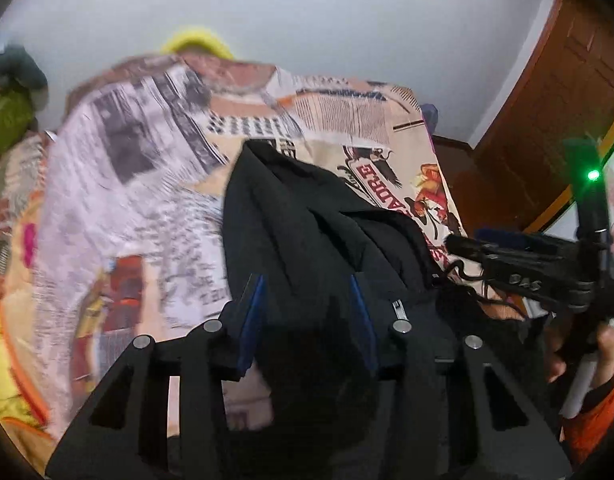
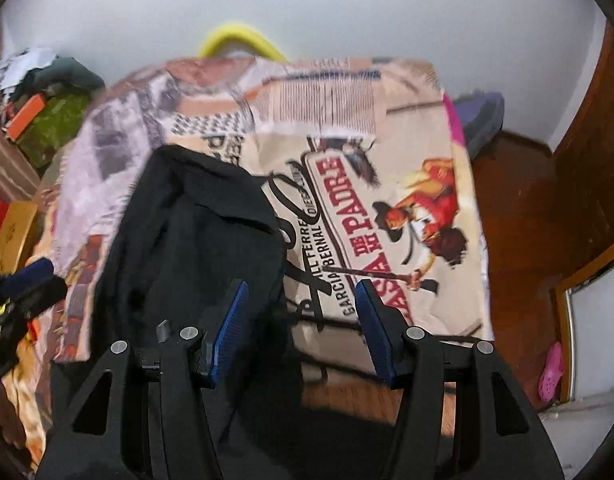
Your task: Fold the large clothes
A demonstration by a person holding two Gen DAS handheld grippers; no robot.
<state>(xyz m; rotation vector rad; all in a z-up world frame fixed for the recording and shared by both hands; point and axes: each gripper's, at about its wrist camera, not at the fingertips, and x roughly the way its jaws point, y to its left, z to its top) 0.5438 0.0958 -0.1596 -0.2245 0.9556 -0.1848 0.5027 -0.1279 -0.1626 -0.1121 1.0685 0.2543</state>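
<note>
A black jacket (image 1: 307,216) lies bunched on a bed covered with a printed poster-pattern cloth (image 1: 147,200). My left gripper (image 1: 307,320) points down over the jacket's near end. Black fabric fills the whole gap between its blue pads (image 1: 253,320), and a zipper shows beside the right pad. In the right wrist view the jacket (image 2: 195,220) lies left of centre. My right gripper (image 2: 301,320) hangs at the jacket's right edge. Its jaws stand apart, and only the printed cloth (image 2: 387,120) and a thin black cord show between them.
A wooden floor (image 2: 519,220) runs along the right of the bed, with a pink shoe (image 2: 551,368) on it and a brown door (image 1: 567,80) beyond. Clutter and boxes (image 2: 47,120) pile up at the left. Something yellow (image 2: 235,36) peeks over the far edge.
</note>
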